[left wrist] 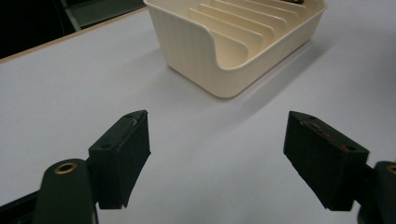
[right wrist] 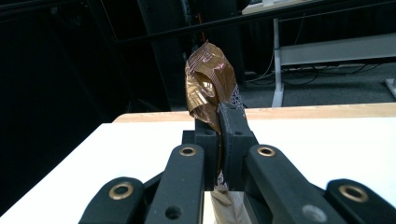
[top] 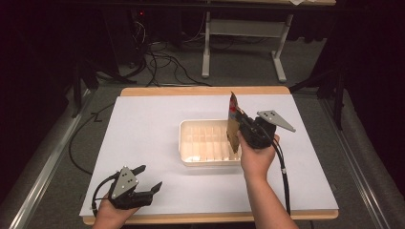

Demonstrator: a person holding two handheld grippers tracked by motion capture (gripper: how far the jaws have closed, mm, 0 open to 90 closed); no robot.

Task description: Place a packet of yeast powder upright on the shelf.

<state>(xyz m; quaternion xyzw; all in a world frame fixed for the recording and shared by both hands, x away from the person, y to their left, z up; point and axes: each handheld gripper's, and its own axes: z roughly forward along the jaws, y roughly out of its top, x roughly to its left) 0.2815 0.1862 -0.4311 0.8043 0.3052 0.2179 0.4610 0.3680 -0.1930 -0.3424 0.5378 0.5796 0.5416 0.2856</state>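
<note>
We see the right tool (top: 242, 125) clamped tight on a brown foil packet (top: 232, 122), jaws closed on its middle, packet held upright above the right end of the cream rack tray (top: 206, 142). In the right gripper view the packet (right wrist: 208, 84) sticks up crumpled past the jaw tips, with a pale part hanging below. The left tool (top: 145, 179) sits near the front left corner of the white counter (top: 148, 124), jaws wide apart, gripping nothing, well apart from the tray. We see the tray (left wrist: 187, 42) in the left gripper view: ribbed dividers inside, slots look empty from here; a dark bit at its far edge, can't tell what.
</note>
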